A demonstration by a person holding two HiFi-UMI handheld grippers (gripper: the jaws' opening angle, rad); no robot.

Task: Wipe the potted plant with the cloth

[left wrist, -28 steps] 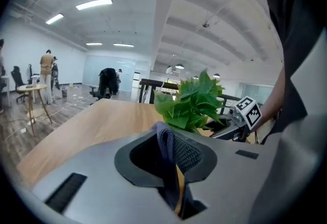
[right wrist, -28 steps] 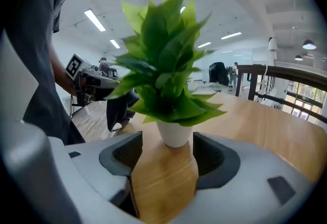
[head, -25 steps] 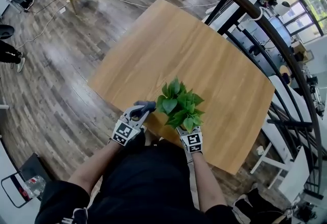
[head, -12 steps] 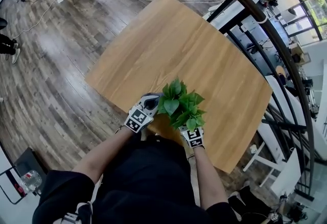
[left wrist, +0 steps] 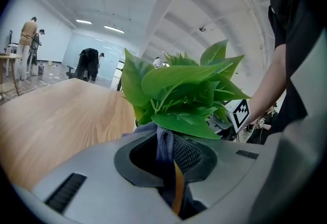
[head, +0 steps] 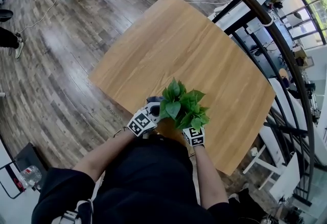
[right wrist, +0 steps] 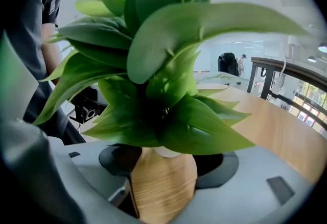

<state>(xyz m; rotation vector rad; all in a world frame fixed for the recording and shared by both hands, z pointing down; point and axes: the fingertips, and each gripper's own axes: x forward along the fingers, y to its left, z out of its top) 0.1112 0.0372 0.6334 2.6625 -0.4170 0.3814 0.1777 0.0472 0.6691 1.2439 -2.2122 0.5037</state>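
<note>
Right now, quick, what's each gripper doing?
Left gripper: closed, holding the cloth.
Right gripper: closed around the plant's wooden pot.

Potted plant [head: 181,108] standing on table [head: 194,49], close to its near edge. Left gripper [head: 152,108] sitting at plant's left, cloth [left wrist: 164,146] lying between its jaws, just beside leaves. Right gripper [head: 191,128] sitting before plant, pot [right wrist: 162,187] standing between its jaws. Railing [head: 265,19] running along table's right.
</note>
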